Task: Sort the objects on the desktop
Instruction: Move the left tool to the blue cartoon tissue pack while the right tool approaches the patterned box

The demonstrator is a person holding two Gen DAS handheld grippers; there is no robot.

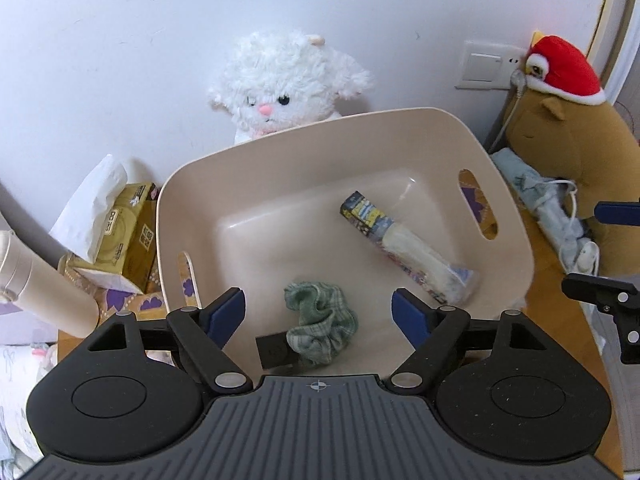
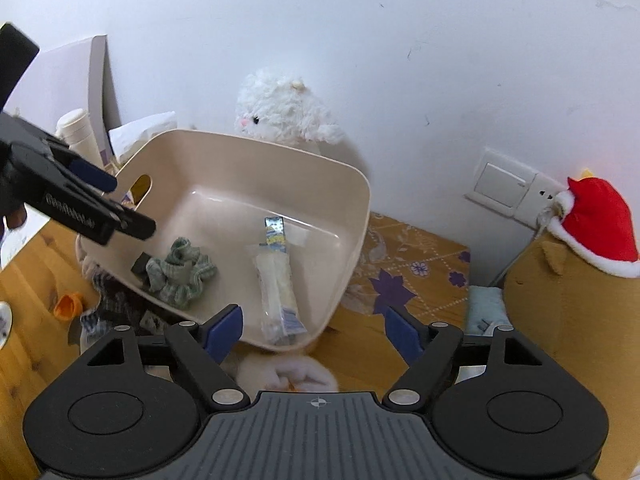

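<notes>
Hovering over the near rim of the beige basket (image 1: pixel 516 216), the left gripper (image 1: pixel 320 314) has its jaws spread wide and grips nothing. Between and just ahead of its fingertips lie a green checked scrunchie (image 1: pixel 322 326) and a small black block (image 1: pixel 274 352), touching each other on the basket floor. Further ahead, to the right, rests a clear packet (image 1: pixel 408 246). The right gripper (image 2: pixel 316 330), jaws equally wide and empty, sits outside the basket's right corner.
</notes>
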